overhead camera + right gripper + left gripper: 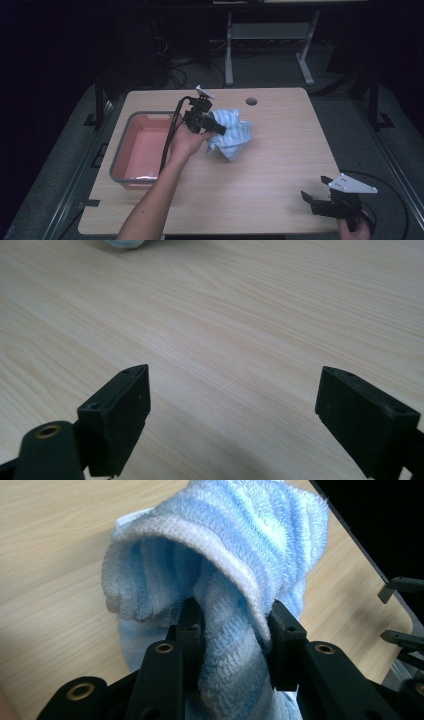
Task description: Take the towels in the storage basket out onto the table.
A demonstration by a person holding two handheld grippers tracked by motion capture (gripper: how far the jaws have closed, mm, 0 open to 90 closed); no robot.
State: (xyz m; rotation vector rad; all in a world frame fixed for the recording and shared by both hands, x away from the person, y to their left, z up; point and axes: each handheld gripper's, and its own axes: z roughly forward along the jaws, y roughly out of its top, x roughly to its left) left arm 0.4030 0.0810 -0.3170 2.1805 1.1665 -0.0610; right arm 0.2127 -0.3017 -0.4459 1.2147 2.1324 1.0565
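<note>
A light blue striped towel is bunched up over the middle of the wooden table. My left gripper is shut on it, a thick fold of towel squeezed between its black pads, with the rest draping over and around the jaws. The towel's lower end touches the tabletop. My right gripper rests at the table's near right corner, apart from the towel, and its jaws stand wide open with nothing between them. A pale edge of the towel peeks in at the top of the right gripper view.
A pink tub with a grey rim sits at the table's left side, beside my left forearm. A round cable hole lies near the far edge. Beyond the table are dark floor, cables and a metal stand.
</note>
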